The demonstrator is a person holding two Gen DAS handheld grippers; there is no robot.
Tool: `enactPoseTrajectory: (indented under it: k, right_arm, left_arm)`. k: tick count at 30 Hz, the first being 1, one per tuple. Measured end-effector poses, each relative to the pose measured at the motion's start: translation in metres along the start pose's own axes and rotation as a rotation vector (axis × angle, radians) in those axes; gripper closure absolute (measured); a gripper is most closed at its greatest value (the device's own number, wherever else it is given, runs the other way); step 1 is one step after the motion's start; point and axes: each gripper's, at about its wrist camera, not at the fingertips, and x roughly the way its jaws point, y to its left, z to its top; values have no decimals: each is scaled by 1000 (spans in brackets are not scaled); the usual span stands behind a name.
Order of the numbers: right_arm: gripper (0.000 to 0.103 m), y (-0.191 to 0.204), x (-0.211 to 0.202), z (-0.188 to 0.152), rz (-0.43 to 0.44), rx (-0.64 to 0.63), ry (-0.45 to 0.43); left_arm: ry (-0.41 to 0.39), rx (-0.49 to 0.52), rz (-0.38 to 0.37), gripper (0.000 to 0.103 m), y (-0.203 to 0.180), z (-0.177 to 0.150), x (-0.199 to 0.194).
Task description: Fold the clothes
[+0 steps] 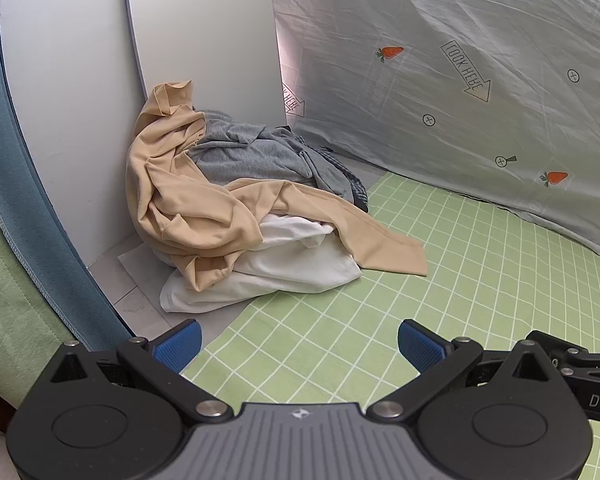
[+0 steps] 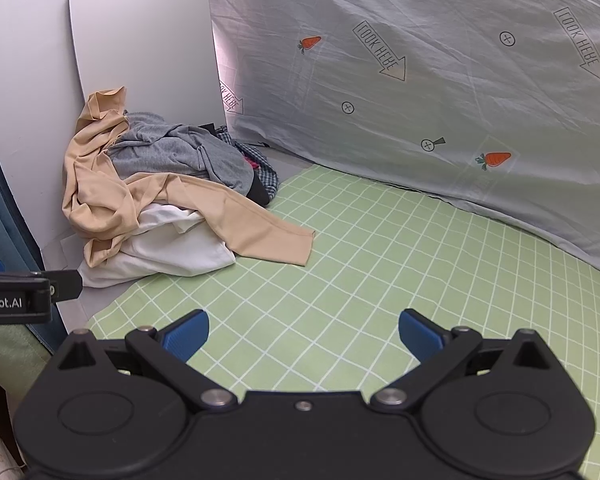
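Both your grippers are spread wide and holding nothing, hovering over the green checked cloth (image 2: 380, 264). The heap of crumpled clothes (image 1: 236, 208) sits ahead and to the left of both, jammed into the corner against the white upright board (image 1: 204, 36). The tan stretchy garment (image 1: 188, 200) is draped on top, and its long sleeve-like end trails out to the right onto the cloth. Your left gripper (image 1: 300, 346) looks nearer the heap than your right gripper (image 2: 304, 334), so I'd guess left goes in first.
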Motion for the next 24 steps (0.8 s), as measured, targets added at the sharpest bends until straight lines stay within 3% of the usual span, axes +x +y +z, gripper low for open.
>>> enactPoseTrajectory:
  k: [24]
  right_arm:
    - [1,0,2,0,0,5,5]
  left_arm:
    - [16,8,-4,0,0,-2,5]
